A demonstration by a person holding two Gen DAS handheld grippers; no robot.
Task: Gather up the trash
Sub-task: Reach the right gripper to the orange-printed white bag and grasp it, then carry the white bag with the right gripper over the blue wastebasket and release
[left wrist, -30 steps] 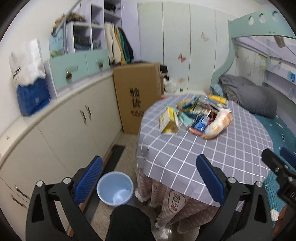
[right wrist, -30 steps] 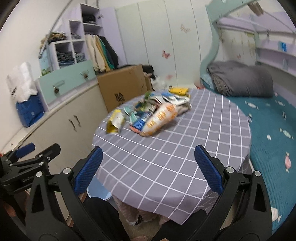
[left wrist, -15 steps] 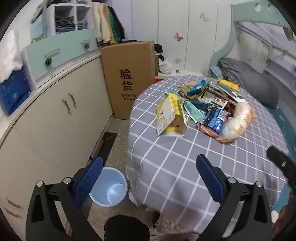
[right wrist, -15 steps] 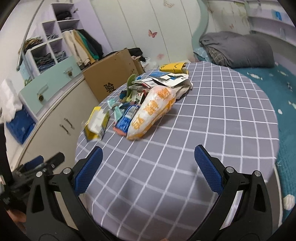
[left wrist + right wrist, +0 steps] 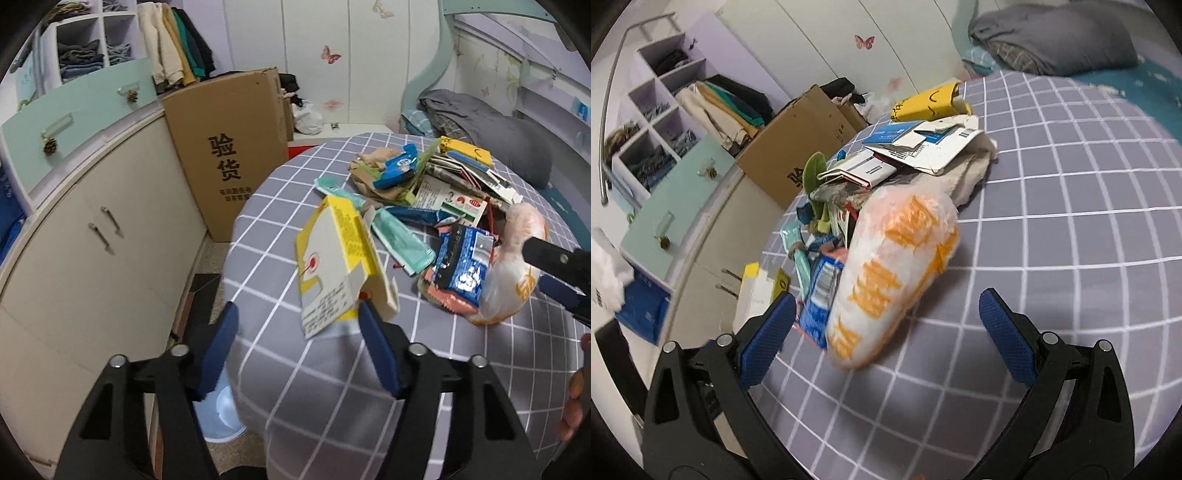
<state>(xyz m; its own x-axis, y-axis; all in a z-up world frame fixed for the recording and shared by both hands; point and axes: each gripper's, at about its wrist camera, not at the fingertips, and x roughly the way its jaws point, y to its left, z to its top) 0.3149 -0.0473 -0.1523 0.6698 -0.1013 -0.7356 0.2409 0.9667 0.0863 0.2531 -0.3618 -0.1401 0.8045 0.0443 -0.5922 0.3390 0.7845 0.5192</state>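
Observation:
A heap of trash lies on a round table with a grey checked cloth (image 5: 332, 387). A yellow and white carton (image 5: 332, 273) lies nearest my left gripper (image 5: 295, 343), which is open with its right fingertip almost at the carton's near edge. A white bag with orange print (image 5: 890, 280) lies just ahead of my open right gripper (image 5: 886, 317); it also shows in the left wrist view (image 5: 513, 273). Blue wrappers (image 5: 461, 266), teal packets (image 5: 399, 236), flattened boxes (image 5: 923, 144) and a yellow packet (image 5: 931, 101) lie behind. A light blue bin (image 5: 218, 417) stands on the floor beside the table.
White cabinets (image 5: 92, 251) run along the left wall. A large cardboard box (image 5: 225, 155) stands behind the table. A bed with a grey blanket (image 5: 1052, 37) is on the right. The right gripper's tip (image 5: 554, 258) shows at the left view's right edge.
Both grippers have moved forward and down towards the trash heap. The carton and the orange-print bag now lie close ahead of the fingertips. Both stay open.

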